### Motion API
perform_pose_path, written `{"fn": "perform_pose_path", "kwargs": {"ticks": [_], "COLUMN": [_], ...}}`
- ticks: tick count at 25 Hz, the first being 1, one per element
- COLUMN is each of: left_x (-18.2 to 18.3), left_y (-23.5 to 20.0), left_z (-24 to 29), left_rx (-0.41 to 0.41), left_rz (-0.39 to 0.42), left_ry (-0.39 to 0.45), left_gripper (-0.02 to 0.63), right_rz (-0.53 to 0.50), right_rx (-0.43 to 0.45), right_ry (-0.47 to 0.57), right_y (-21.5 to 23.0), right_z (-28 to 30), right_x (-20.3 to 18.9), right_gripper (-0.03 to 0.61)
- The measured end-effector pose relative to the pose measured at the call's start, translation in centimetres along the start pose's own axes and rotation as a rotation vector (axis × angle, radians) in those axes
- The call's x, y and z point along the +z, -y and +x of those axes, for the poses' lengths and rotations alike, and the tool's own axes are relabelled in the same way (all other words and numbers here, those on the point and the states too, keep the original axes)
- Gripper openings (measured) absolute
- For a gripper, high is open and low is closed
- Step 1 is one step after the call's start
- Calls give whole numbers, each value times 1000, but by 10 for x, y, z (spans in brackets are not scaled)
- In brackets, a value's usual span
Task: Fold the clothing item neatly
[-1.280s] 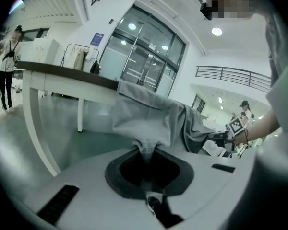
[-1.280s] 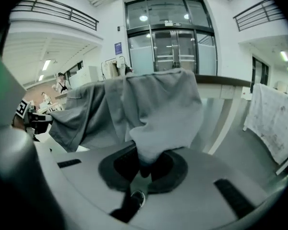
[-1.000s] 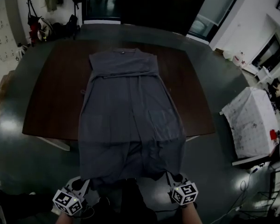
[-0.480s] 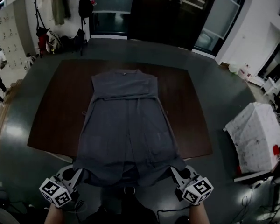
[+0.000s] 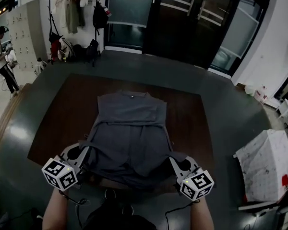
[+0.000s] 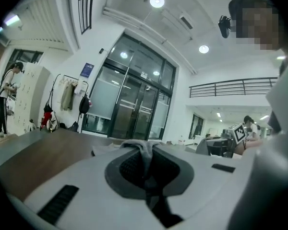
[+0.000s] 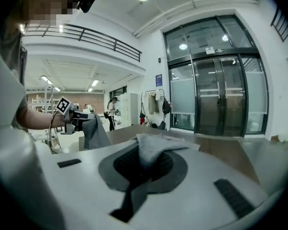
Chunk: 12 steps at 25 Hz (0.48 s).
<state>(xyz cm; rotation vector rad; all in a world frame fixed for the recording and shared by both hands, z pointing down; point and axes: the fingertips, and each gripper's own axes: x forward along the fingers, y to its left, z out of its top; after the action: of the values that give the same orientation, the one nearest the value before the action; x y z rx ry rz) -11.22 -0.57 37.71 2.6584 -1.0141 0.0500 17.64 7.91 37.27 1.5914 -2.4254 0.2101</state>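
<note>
- Two grippers, each with one white cube of black square markers. The left gripper [image 5: 83,151] and the right gripper [image 5: 175,162] both have their jaws closed, and each pinches one near corner of the garment.
- One garment [image 5: 129,138] of thin, soft grey cloth, long in shape, with a collar at its far end. Its near hem hangs sagging between the grippers over the near edge of the table. The far part lies flat, with the collar toward the far edge.
- One table [image 5: 53,123], rectangular, of smooth dark brown wood.
- Beyond the far edge: one coat rack [image 5: 79,6] with hanging clothes, and dark glass doors [image 5: 192,23].
</note>
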Motion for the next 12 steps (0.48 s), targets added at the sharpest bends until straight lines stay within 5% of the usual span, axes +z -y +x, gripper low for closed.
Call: {"fn": "perform_pose_path", "kwargs": {"ticks": [5, 12], "left_x": [28, 62], "left_y": [-60, -179], "left_z": [57, 146], "left_rx": [4, 56], "left_rz": [-30, -128], "left_ry": [-3, -40], "left_gripper": [15, 15], "right_rz": [7, 197], "right_rx": [-108, -319], "right_ry": [-48, -119], "right_y": [47, 154], "right_z": [70, 158], "right_x": [23, 37], "right_gripper": [-2, -2]}}
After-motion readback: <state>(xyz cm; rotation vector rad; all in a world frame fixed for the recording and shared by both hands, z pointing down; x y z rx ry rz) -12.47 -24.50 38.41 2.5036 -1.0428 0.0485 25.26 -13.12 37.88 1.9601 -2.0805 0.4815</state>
